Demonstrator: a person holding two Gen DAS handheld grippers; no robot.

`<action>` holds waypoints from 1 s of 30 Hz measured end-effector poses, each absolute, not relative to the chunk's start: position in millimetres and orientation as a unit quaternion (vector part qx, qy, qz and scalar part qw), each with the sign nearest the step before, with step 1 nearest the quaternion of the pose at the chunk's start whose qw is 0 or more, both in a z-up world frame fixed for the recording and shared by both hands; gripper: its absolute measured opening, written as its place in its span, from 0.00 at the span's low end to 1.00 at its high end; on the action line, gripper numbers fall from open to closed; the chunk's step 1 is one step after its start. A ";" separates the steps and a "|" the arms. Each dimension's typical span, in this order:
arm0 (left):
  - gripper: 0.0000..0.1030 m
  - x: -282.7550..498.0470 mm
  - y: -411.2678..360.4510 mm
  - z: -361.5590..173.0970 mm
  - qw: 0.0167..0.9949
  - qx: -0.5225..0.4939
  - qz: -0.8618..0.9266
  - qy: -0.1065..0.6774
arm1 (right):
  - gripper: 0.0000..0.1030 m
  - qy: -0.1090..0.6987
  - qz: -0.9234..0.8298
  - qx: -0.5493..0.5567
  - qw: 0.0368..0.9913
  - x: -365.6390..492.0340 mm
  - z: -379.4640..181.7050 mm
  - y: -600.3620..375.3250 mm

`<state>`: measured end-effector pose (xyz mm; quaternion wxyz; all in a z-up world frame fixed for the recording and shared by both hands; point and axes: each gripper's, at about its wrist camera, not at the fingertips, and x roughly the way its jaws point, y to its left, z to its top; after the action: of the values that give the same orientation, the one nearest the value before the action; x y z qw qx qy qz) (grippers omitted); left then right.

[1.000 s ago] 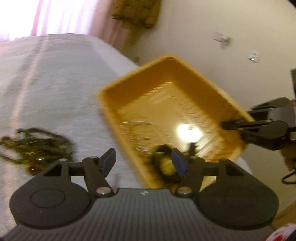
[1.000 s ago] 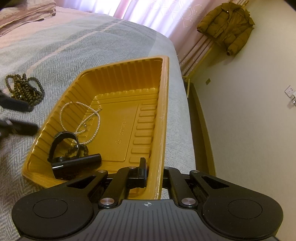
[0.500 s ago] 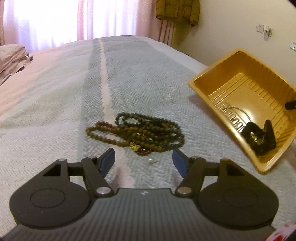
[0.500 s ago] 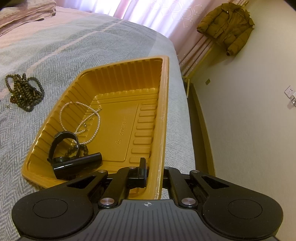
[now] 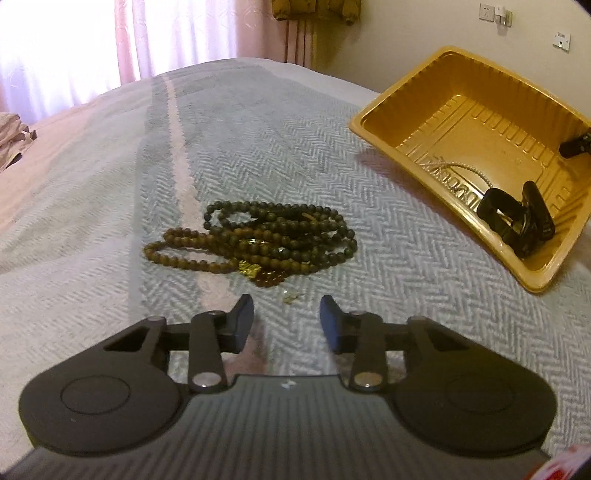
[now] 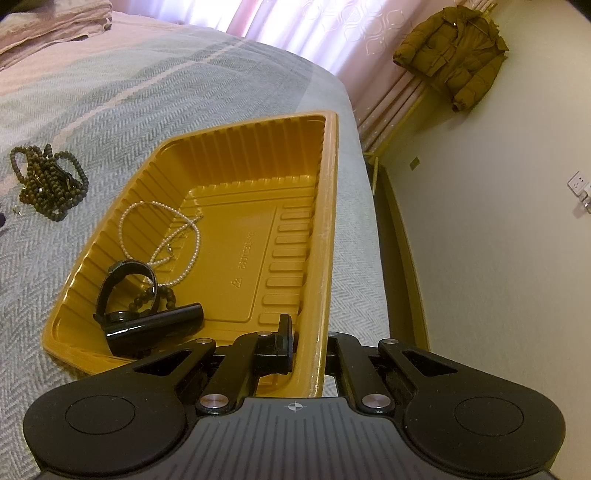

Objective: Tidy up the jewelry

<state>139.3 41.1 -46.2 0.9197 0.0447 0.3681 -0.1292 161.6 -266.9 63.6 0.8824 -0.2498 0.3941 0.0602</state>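
Tangled brown and dark bead necklaces point(image 5: 255, 240) lie on the bed point(image 5: 110, 221). At six o'clock, the left claw point(image 5: 287, 319) is closing, empty. At two o'clock, the right claw point(image 6: 308, 341) clenches the gold tray point(image 6: 328, 206) rim.

Daylight is pouring through the pink curtains point(image 6: 325, 33) behind the bed point(image 5: 258, 122), washing out the window. The bed's grey herringbone blanket point(image 6: 110, 96) is lying flat, with folded pinkish bedding point(image 6: 48, 26) sitting at its far corner. Right of the curtains, a mustard jacket point(image 6: 454, 55) is hanging, and a cream wall point(image 6: 498, 221) is carrying white sockets point(image 6: 578, 182).
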 end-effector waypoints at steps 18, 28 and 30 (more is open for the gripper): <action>0.07 152.8 32.0 -51.6 0.920 0.055 -0.121 0.368 | 0.04 0.395 0.060 -0.249 0.883 162.4 62.2 -267.6; 0.07 150.8 -16.8 -11.0 0.926 0.028 -0.189 0.325 | 0.04 0.395 0.060 -0.246 0.883 164.1 59.4 -268.7; 0.07 152.5 -34.2 -5.3 0.924 0.022 -0.212 0.318 | 0.04 0.395 0.060 -0.246 0.883 164.3 59.2 -268.8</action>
<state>152.5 -34.2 -5.3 0.9238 0.0216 0.3182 -0.2119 164.3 -268.8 59.2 0.8830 -0.2456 0.3953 0.0602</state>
